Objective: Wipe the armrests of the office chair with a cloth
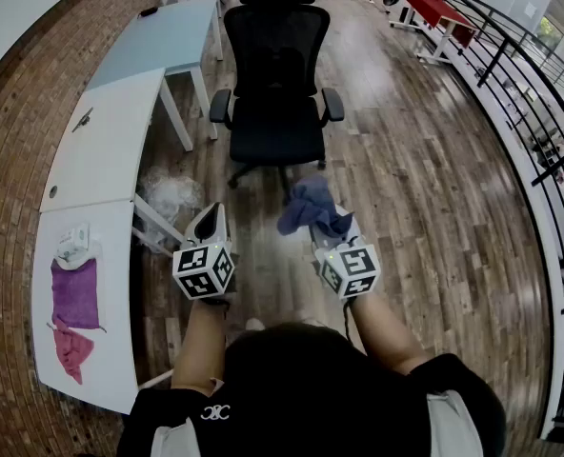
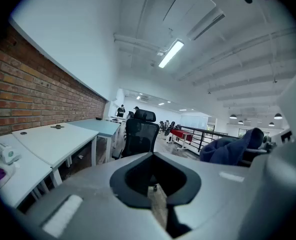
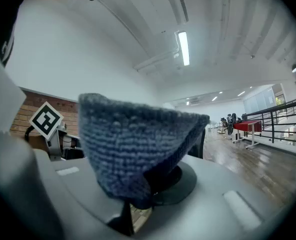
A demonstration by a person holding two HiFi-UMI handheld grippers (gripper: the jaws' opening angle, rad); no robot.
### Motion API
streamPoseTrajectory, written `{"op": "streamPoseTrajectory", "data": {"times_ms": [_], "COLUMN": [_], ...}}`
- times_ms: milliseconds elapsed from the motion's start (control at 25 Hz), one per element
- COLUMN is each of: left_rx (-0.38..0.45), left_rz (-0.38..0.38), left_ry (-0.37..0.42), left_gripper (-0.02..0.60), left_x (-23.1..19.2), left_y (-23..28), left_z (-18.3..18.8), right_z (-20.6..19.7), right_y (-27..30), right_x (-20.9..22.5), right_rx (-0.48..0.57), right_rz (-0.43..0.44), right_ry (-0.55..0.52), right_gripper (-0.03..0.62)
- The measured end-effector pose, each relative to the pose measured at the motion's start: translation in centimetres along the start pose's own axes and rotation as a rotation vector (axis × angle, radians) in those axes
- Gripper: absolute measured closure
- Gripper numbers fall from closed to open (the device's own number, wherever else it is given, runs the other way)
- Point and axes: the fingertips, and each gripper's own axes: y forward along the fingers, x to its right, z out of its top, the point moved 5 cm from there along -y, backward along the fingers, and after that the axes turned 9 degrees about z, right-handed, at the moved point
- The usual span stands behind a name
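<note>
Jaws of the left hand-held gripper (image 1: 211, 219) sit pressed together on nothing, the right hand-held gripper (image 1: 320, 236) beside it pinches a bunched blue cloth (image 1: 310, 208) in the air, and well beyond both stands the black office chair (image 1: 277, 131), right of the white table (image 1: 106, 146), its armrests (image 1: 220, 106) apart from the cloth.

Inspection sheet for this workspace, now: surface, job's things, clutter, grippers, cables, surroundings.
Surface: wooden floor; white desk at the left.
Job's things: black office chair upright; blue cloth held short of it, touching neither armrest.
Clutter: purple cloth, pink cloth and a small white item on the desk; crumpled clear plastic on the floor beside it.
Grippers: left gripper shut, empty; right gripper shut on the blue cloth.
Cables: nothing seen.
Surroundings: brick wall at the left, black railing at the right, red table beyond.
</note>
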Motion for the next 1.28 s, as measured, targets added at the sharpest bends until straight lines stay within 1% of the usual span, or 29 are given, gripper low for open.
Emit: {"op": "streamPoseTrajectory", "data": {"times_ms": [200,680,1080,1280], "left_rx": [0.001,-0.004,0.001,0.012], "left_rz": [0.009,0.029,0.042,0.018], "left_ry": [0.014,0.006,-0.027,-0.029], "left_gripper": [0.575,0.575,0.575,0.575], "left_x": [-0.3,-1.7,-5.7,-8.3], "left_y": [-0.2,-0.5,-0.7,-0.5], "left_z": [-0.1,-0.1,-0.2,0.2], "right_z": [-0.5,-0.8,-1.2,-1.7], "right_y": [0.2,1.9,4.7,6.6], "right_x": [0.3,-0.8,-3.7,-5.6], "right_rx": [-0.022,-0.065,-0.098,-0.105], "right_rz": [-0.033,-0.012,0.003,-0.015], "right_ry": [-0.003,-0.036,-0.066,-0.074], "right_gripper": [0.533,0.533,0.533,0.533]}}
